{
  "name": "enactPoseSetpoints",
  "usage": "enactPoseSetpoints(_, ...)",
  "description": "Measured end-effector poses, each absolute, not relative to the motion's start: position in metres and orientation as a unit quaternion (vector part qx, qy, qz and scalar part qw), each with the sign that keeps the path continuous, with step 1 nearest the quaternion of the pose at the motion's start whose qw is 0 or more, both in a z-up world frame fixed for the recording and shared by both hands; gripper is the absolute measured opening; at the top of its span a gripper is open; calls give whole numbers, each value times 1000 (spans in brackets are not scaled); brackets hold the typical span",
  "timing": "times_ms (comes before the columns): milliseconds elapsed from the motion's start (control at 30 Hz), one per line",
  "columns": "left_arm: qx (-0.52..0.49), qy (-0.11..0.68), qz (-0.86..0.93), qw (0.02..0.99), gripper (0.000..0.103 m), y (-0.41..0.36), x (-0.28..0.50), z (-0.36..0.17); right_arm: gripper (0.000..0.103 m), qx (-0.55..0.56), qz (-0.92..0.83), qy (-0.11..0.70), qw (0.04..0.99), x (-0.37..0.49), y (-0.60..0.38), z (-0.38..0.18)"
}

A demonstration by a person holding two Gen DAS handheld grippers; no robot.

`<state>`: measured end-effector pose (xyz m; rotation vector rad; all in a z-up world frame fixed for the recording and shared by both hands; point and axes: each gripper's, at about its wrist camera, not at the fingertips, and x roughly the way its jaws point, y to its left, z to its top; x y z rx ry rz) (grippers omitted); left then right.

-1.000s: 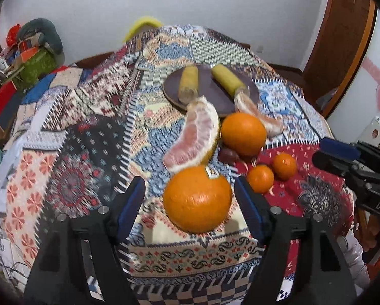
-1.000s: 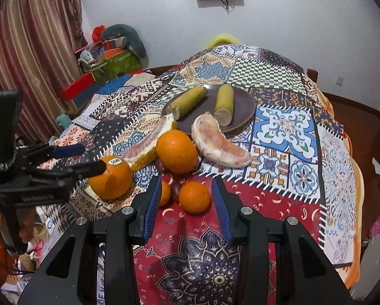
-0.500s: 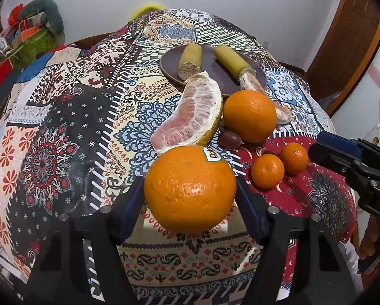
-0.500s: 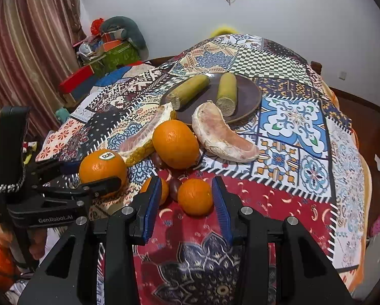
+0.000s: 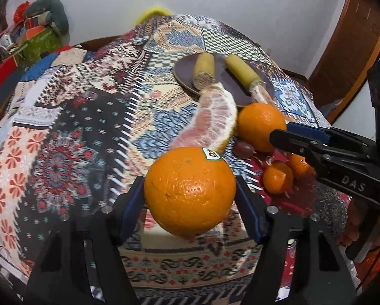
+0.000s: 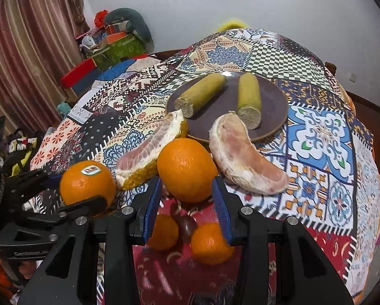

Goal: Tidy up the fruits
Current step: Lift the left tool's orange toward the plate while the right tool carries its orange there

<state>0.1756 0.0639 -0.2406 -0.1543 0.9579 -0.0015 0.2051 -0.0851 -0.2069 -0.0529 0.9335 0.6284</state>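
Observation:
My left gripper (image 5: 190, 195) is shut on a large stickered orange (image 5: 190, 190) and holds it just above the patterned cloth; both show at the left of the right wrist view, orange (image 6: 87, 184). My right gripper (image 6: 187, 198) is open, its jaws hovering around a second large orange (image 6: 187, 169) that sits on the table, above two small tangerines (image 6: 211, 244) and a dark date (image 6: 187, 225). Two pomelo segments (image 6: 246, 162) (image 6: 149, 152) flank that orange. A brown plate (image 6: 271, 104) behind holds two yellow-green sugarcane pieces (image 6: 249, 99).
The round table carries a patchwork cloth (image 6: 322, 137). Boxes and bags (image 6: 111, 43) are stacked by the curtain at far left. A wooden door (image 5: 355, 50) stands at the right. The table edge lies close below both grippers.
My left gripper has closed on the stickered orange and lifted it slightly. My right gripper has moved forward, past the tangerines, to sit around the second large orange.

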Motion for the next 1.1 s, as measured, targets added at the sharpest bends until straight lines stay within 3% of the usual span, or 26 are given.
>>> enactPoseSetpoints(33,-75,459,4,885,68,68,175,-240,48,-27,298,440,846,206,-84,-207)
enactPoseSetpoints(167,-88,458,15,884,68,82,172,-239,57,-42,293,435,850,208,-76,-209)
enactPoseSetpoints(433,-98,457,20,884,68,89,170,-241,61,-57,282,441,850,215,-68,-218)
enactPoseSetpoints(533,-96,458,20,884,68,88,171,-241,54,-62,276,438,853,215,-69,-217)
enactPoseSetpoints(1100,-83,431,10,898,68,78,176,-211,52,-43,287,398,870,198,-89,-183)
